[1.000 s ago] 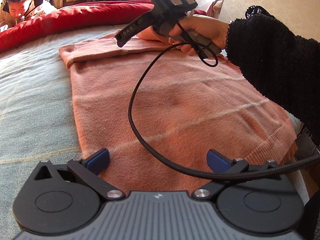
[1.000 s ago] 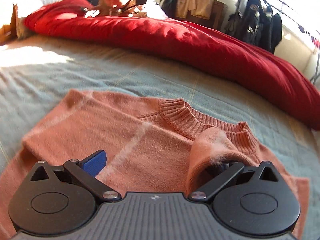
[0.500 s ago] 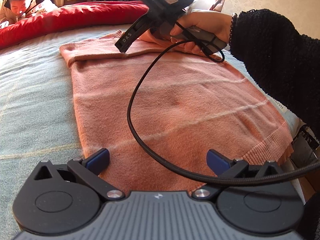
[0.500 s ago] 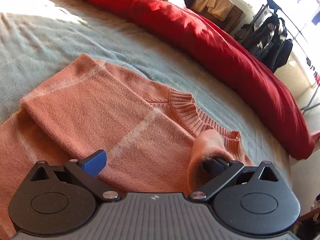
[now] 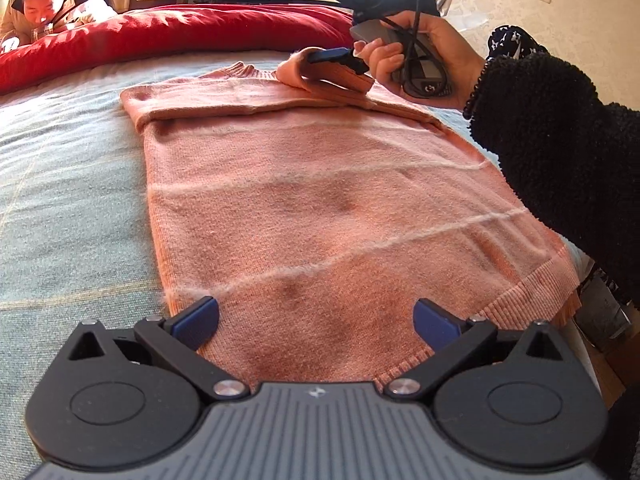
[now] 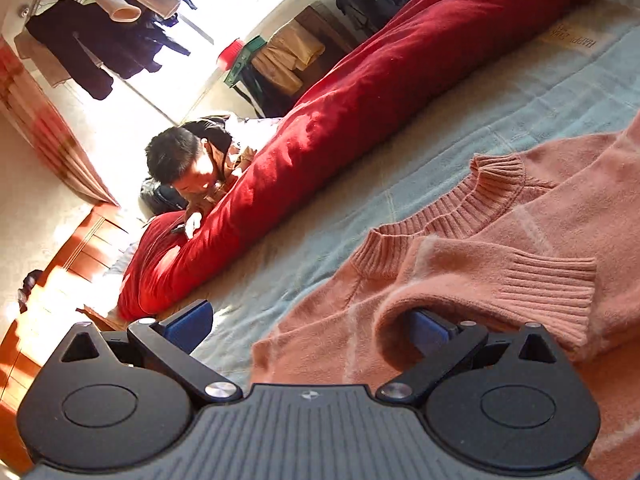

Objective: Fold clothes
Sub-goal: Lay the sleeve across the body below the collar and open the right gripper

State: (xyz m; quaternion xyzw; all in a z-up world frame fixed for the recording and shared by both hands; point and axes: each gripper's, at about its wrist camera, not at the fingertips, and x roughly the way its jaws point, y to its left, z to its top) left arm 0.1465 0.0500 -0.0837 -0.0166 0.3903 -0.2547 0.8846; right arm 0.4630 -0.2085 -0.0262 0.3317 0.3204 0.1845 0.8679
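Sweater [image 5: 320, 208], salmon-pink knit with pale stripes, lay flat on the bed [image 5: 72, 208], hem at the near edge, collar toward the red duvet [image 5: 180, 36]. One sleeve [image 6: 500, 276] lay draped over a finger of the right tongs [image 6: 312, 328], jaws wide, the cuff hooked rather than pinched. The left tongs [image 5: 316, 316] hovered wide over the hem, gripping nothing. To fold well, the sleeve probably wanted carrying straight across the chest, laid flat, and the finger slipped out sideways without dragging the knit.
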